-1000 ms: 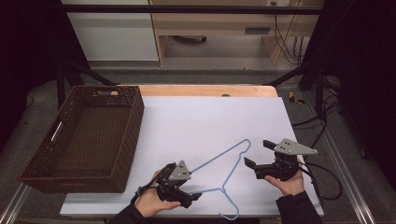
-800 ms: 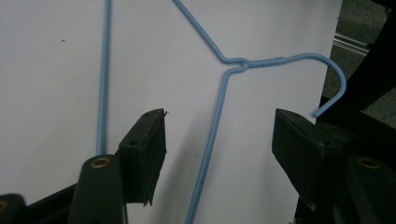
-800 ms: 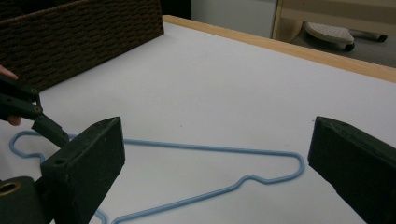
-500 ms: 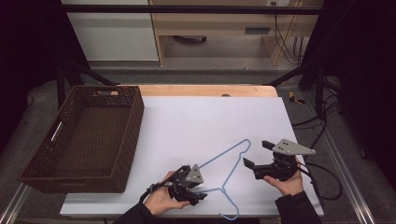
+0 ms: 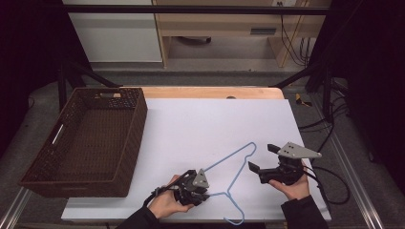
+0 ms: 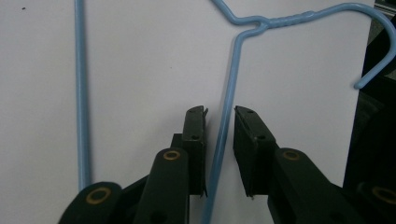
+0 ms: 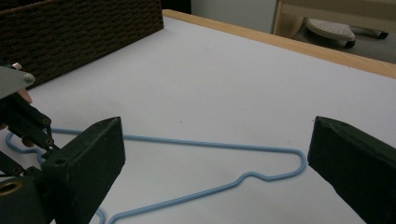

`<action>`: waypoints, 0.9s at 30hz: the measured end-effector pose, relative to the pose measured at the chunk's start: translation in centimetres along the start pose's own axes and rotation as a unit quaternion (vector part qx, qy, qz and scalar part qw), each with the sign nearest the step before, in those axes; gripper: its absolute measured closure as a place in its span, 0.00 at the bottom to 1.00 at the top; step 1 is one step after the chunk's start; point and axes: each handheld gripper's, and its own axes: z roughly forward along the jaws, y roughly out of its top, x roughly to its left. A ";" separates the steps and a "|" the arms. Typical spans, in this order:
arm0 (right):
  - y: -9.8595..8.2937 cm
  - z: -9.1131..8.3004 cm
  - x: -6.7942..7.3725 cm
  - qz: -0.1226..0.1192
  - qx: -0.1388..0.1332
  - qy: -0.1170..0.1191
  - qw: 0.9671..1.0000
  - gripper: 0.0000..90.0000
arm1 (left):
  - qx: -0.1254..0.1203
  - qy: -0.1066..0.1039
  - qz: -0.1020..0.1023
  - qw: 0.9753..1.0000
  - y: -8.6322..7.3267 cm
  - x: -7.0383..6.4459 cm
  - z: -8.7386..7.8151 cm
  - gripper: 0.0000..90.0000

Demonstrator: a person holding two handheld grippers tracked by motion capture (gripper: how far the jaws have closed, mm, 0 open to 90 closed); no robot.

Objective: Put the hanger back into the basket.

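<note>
Item 1: hanger (image 5: pixel 234 174), blue wire, flat on the white table (image 5: pixel 215 124), near front edge, hook end toward us. In the left gripper view we see its neck twist and hook (image 6: pixel 369 46) top right, one arm running down between the jaws.

Item 2: left gripper (image 5: pixel 193 188), low on the table at the hanger's left arm. Its jaws straddle the wire w/ a narrow gap each side; not clamped yet, no contact we can confirm. Left hand (image 5: pixel 165 205) under it.

Item 3: right gripper (image 5: pixel 260 160), just right of the hanger's far corner, jaws spread wide, holding nothing. In the right gripper view the hanger (image 7: pixel 210 147) lies between and beyond the jaws, apart from both. Right hand (image 5: pixel 296 186) behind it, cable trailing off right.

Item 4: basket (image 5: pixel 138 124), brown wicker, at table's left side, well apart from hanger.
</note>
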 end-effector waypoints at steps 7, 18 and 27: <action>0.0 0.0 0.0 0.001 0.000 0.000 1.000 0.05 | 0.010 0.006 0.005 1.000 0.2 -0.3 0.1 0.84; -0.1 0.3 0.1 0.001 0.001 0.002 1.000 0.05 | 0.027 0.008 0.017 0.999 0.7 -0.6 0.2 0.93; -0.1 0.3 0.1 0.001 0.003 0.002 1.000 0.05 | 0.026 0.006 0.023 0.999 0.7 -0.6 0.1 0.95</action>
